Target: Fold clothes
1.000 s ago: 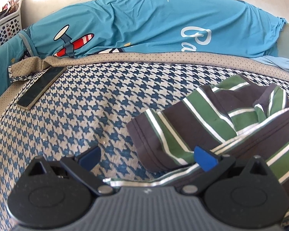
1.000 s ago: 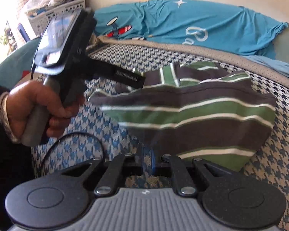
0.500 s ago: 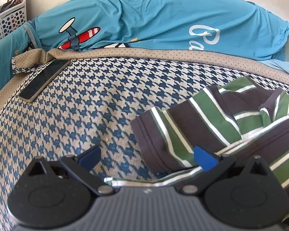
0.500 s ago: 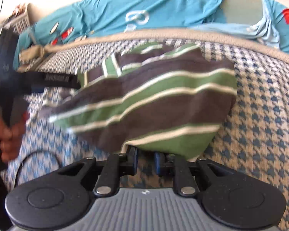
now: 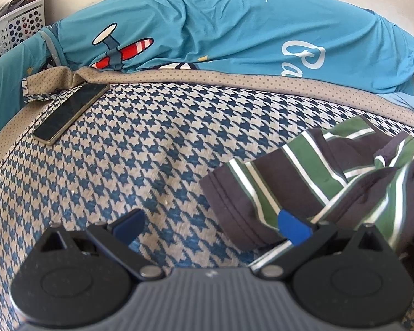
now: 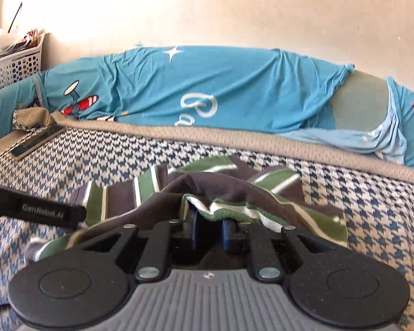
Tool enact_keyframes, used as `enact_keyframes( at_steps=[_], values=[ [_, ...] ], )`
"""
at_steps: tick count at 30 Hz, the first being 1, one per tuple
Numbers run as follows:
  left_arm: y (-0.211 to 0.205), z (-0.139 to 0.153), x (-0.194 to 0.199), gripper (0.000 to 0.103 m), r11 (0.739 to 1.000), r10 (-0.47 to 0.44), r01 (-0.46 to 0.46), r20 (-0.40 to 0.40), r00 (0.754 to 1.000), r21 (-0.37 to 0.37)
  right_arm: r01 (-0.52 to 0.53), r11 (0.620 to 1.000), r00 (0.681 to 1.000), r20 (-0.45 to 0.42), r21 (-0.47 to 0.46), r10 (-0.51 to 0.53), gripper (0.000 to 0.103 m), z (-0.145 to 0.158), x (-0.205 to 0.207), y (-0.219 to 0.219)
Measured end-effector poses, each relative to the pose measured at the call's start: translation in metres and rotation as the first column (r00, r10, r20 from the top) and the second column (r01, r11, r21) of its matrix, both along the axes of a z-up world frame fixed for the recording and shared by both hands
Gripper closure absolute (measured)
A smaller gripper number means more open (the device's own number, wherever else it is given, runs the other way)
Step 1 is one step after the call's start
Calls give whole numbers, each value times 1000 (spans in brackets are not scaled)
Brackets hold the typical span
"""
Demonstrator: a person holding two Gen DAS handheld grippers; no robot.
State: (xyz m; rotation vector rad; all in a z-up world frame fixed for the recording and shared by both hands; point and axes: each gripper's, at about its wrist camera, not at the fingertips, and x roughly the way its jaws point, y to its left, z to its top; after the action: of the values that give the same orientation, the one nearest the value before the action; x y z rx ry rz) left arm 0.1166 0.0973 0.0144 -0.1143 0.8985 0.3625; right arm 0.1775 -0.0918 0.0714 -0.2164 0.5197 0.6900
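Observation:
A brown shirt with green and white stripes [image 5: 303, 171] lies crumpled on the houndstooth blanket [image 5: 138, 151]. My left gripper [image 5: 209, 224] is open wide. Its right pad rests on the shirt's near edge, and its left pad is over bare blanket. In the right wrist view the striped shirt [image 6: 234, 190] is bunched up and draped over my right gripper [image 6: 209, 230]. Those jaws stand narrowly apart, with a green hem caught at their tips. A black bar of the left tool [image 6: 49, 212] reaches in from the left.
A dark phone [image 5: 69, 113] lies at the blanket's far left corner. Behind the blanket's tan border, blue bedding with a plane print [image 5: 234, 33] is heaped along the wall. A white perforated basket [image 5: 13, 27] stands at the far left.
The right gripper swung and pushed forward with the shirt, which went from spread flat to bunched over its tips. Its jaws parted slightly. The left gripper stayed open and barely moved.

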Motion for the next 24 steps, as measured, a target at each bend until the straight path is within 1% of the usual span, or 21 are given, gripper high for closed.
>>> enact_keyframes(
  at_steps=[4, 5, 9, 10, 11, 12, 14, 15, 16, 18, 22, 24],
  values=[
    [4, 3, -1, 0, 1000, 3, -2, 8, 1000, -5, -19, 999, 994, 108, 35, 15, 87, 2, 0, 13],
    [5, 3, -1, 0, 1000, 1, -1, 11, 1000, -7, -23, 999, 993, 120, 37, 18, 87, -1, -1, 14],
    [9, 1, 1, 0, 1000, 14, -14, -9, 1000, -10, -51, 999, 995, 91, 3, 51, 85, -23, -6, 18],
    [11, 0, 0, 0, 1000, 17, -17, -15, 1000, -19, -65, 998, 993, 95, -5, 65, 81, -28, -9, 19],
    [13, 0, -1, 0, 999, 19, -19, -19, 1000, -27, -80, 997, 992, 100, -13, 81, 73, -34, -13, 20],
    [14, -1, -3, 0, 999, 18, -19, -22, 1000, -27, -98, 995, 990, 98, -20, 99, 68, -39, -17, 22],
    [17, 0, -7, 0, 1000, 17, -17, -27, 1000, -26, -137, 990, 987, 83, -43, 140, 55, -48, -23, 27],
    [18, 0, -9, 0, 1000, 15, -16, -28, 999, -24, -165, 984, 984, 63, -65, 169, 52, -50, -25, 31],
    [20, 1, -12, 0, 1000, 13, -13, -26, 1000, -23, -179, 980, 982, 49, -88, 184, 50, -52, -26, 35],
    [24, 3, -17, 0, 1000, 12, -12, -21, 1000, -21, -174, 978, 982, 52, -115, 181, 49, -55, -29, 39],
    [33, 3, -25, 0, 1000, 7, -8, -34, 999, -21, -161, 981, 986, 31, -104, 165, 41, -58, -24, 37],
    [38, 2, -29, 0, 1000, 12, -13, -41, 999, -21, -158, 982, 986, 31, -103, 162, 40, -57, -24, 36]
  ],
)
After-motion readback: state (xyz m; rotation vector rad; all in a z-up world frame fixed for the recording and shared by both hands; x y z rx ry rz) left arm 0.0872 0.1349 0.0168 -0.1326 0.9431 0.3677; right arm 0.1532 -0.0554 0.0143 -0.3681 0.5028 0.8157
